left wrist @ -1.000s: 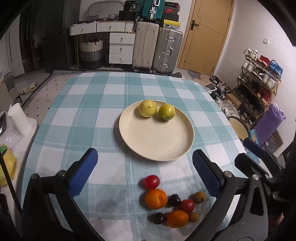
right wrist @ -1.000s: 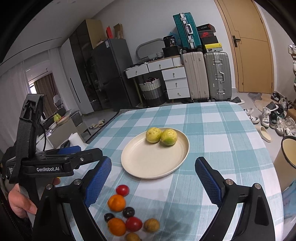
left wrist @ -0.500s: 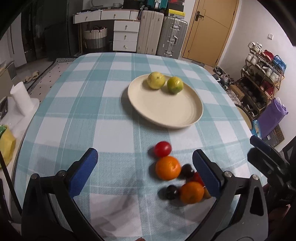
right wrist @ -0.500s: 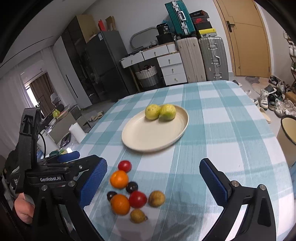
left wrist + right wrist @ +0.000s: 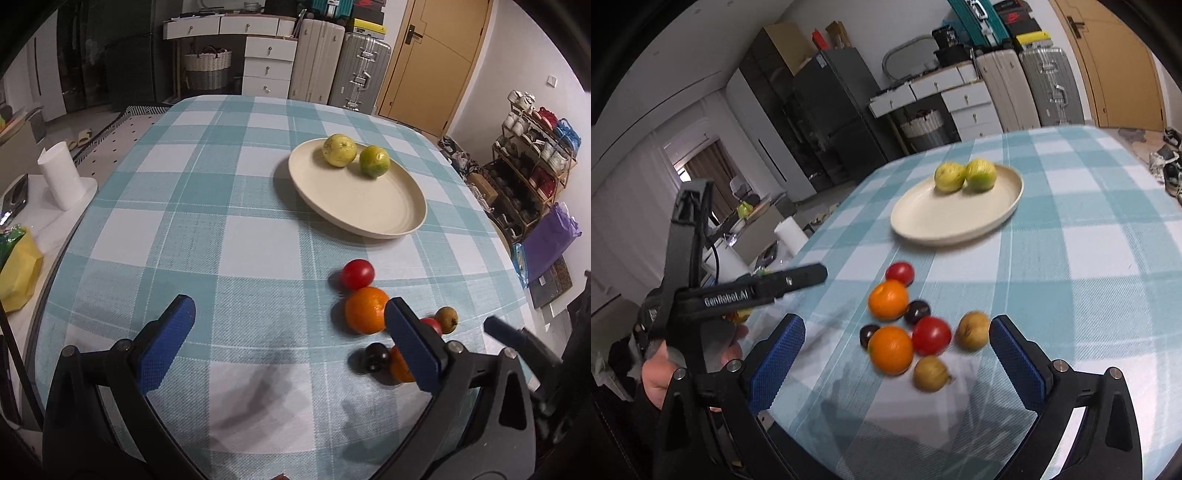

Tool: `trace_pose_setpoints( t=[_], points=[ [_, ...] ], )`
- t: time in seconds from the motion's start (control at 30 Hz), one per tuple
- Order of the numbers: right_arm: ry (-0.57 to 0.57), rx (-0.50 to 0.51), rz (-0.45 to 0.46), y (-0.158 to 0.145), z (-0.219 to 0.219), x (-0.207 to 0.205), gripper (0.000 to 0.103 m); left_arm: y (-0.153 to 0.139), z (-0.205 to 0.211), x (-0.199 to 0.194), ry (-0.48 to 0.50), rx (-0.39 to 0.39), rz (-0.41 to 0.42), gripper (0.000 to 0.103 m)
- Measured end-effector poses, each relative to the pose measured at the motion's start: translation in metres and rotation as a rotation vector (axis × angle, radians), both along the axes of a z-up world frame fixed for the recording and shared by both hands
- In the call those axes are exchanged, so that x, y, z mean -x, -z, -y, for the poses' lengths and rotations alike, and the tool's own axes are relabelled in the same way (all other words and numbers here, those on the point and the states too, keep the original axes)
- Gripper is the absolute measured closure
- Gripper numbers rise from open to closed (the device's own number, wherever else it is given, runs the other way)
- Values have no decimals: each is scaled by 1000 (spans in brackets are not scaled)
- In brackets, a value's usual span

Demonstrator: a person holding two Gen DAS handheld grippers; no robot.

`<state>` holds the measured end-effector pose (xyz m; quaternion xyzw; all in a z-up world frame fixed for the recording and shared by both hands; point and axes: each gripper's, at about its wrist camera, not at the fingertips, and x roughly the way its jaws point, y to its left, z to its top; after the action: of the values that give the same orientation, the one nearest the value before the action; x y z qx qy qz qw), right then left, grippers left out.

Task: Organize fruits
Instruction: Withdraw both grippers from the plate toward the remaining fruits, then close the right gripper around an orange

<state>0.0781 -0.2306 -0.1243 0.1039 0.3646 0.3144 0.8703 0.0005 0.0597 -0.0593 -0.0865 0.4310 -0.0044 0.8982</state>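
A cream plate (image 5: 369, 199) (image 5: 923, 218) on the checked tablecloth holds a yellow fruit (image 5: 339, 150) and a green-yellow fruit (image 5: 374, 161). Nearer me lies a loose cluster: a red tomato (image 5: 357, 273) (image 5: 899, 273), an orange (image 5: 366, 310) (image 5: 888, 299), a second orange (image 5: 891, 349), a second tomato (image 5: 931, 335), dark plums (image 5: 917, 311) and two brownish fruits (image 5: 973, 329). My left gripper (image 5: 291, 345) is open and empty, left of the cluster. My right gripper (image 5: 897, 363) is open, with the cluster between its fingers, just above it.
The table's left edge is close to a white side counter with a paper roll (image 5: 61, 177) and a yellow bag (image 5: 18, 269). Suitcases (image 5: 340, 70), drawers and a door stand behind. A shoe rack (image 5: 532, 166) stands right of the table.
Both grippers have moved forward and down toward the loose fruit. The left one has swung left of the cluster; the right one now straddles it. Both stay open.
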Motion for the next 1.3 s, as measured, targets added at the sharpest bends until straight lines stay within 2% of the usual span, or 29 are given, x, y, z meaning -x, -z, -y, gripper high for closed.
trace_pose_setpoints(
  t=[0.1,0.2,0.4,0.57,0.67,0.73,0.8,0.9,0.97,1.03,1.1,1.17,1.3],
  points=[
    [-9,-23,-37,7,-5,1,1,3,-4,0,-6,3,-17,1],
    [-18,-95,-68,13,-5,3,1,5,-6,2,-7,-4,-20,1],
    [-20,-43,-44,13,-16,4,1,7,-7,3,-9,-1,-24,1],
    [-43,65,-17,14,-33,5,3,8,-5,2,0,0,-30,1],
    [-46,114,3,15,-41,6,9,9,-7,2,-4,7,-26,1],
    [-55,139,-2,18,-46,5,20,11,-11,1,-10,16,-34,1],
    [-59,167,-8,21,-50,4,26,13,-15,2,-15,34,-39,1],
    [-62,222,39,23,-55,7,31,16,-21,2,-28,50,-44,1],
    [-59,282,76,25,-60,9,50,17,-24,1,-34,59,-48,1],
    [-52,331,91,27,-65,8,58,16,-26,2,-34,67,-43,1],
    [-46,371,112,28,-68,8,63,15,-25,3,-31,66,-38,1],
    [-49,394,120,30,-70,8,64,16,-25,3,-27,68,-37,1],
    [-54,381,120,31,-67,6,65,21,-25,0,-27,86,-60,1]
  ],
)
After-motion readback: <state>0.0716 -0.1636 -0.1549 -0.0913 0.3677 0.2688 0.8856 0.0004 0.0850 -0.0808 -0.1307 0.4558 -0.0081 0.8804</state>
